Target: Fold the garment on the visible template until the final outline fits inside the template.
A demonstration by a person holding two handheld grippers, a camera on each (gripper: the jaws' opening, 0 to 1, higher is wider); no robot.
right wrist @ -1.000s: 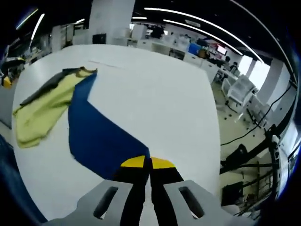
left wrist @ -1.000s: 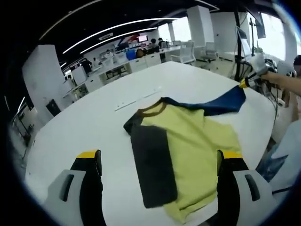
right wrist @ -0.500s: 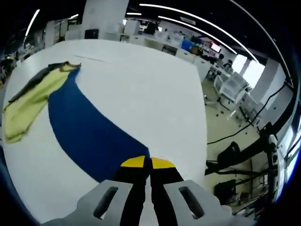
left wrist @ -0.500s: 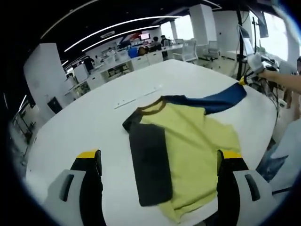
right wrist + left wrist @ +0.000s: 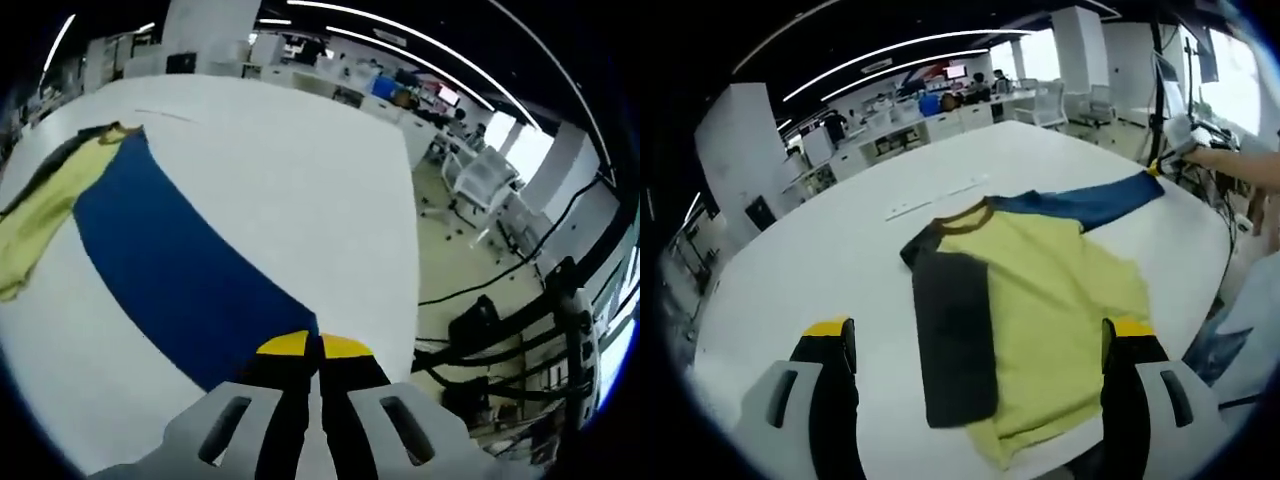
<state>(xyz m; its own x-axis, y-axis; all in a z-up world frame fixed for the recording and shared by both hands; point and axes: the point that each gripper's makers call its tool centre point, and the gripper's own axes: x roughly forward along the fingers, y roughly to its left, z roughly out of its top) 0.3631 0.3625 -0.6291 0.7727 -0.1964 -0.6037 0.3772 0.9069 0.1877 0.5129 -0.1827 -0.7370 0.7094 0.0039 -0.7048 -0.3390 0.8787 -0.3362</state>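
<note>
A yellow shirt (image 5: 1050, 295) with a brown collar lies on the white table (image 5: 820, 270). Its dark grey sleeve (image 5: 955, 345) is folded over the body. Its blue sleeve (image 5: 1090, 200) is stretched out straight to the far right. My right gripper (image 5: 320, 345) is shut on the end of the blue sleeve (image 5: 170, 270); the same gripper (image 5: 1160, 170) is at the far right of the left gripper view, held by a hand. My left gripper (image 5: 975, 335) hangs open above the near side of the shirt, holding nothing.
A thin pale strip (image 5: 935, 197) lies on the table beyond the collar. Desks, chairs and people stand in the office behind (image 5: 940, 110). The table edge (image 5: 415, 250) drops to a floor with cables and chairs (image 5: 490, 200).
The right gripper has pulled the blue sleeve outward, so it now lies straight and taut instead of bent. The left gripper stays open above the shirt.
</note>
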